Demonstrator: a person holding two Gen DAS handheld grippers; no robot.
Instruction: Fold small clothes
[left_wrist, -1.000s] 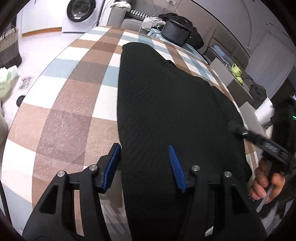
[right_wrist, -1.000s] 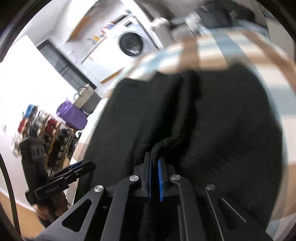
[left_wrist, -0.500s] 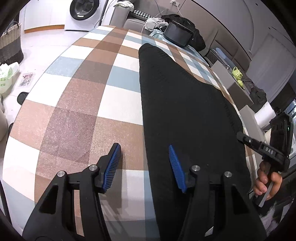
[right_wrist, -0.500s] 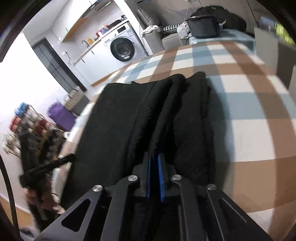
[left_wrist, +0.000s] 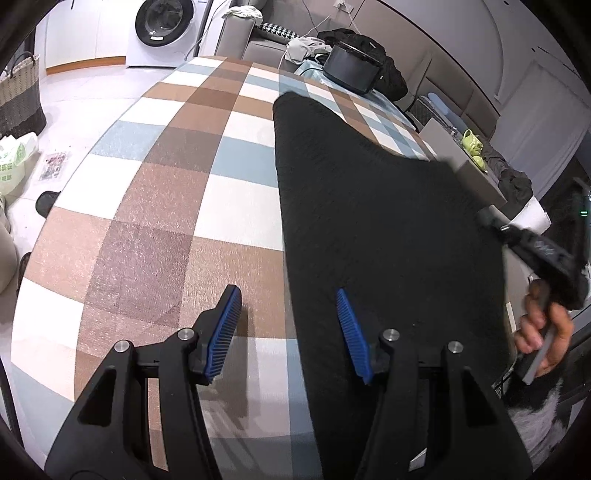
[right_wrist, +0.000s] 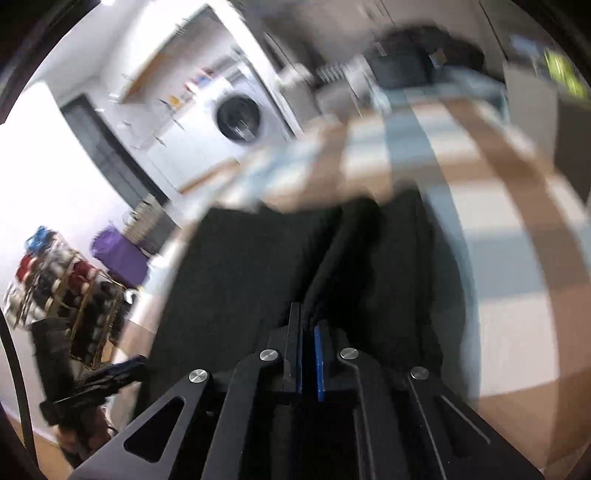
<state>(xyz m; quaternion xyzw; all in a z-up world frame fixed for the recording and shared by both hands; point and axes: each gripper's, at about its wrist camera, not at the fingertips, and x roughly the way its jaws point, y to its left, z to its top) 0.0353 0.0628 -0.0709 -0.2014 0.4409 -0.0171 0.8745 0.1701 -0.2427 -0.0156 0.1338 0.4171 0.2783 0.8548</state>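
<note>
Knitwear in mid-fold: a black garment lies across the checked tablecloth, its edge pinched between the right gripper's closed jaws at three o'clock. Left gripper hovers half-open, empty. Soft, limp fabric likely handles best by hems and corners.

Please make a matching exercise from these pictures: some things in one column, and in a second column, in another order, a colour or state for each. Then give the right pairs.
Things:
1. garment
2. left gripper
3. right gripper
4. washing machine

Colour or state:
A. white, with a round door
B. open, holding nothing
C. black, lying on the checked table
D. shut on cloth

Pairs: 1-C, 2-B, 3-D, 4-A
</note>
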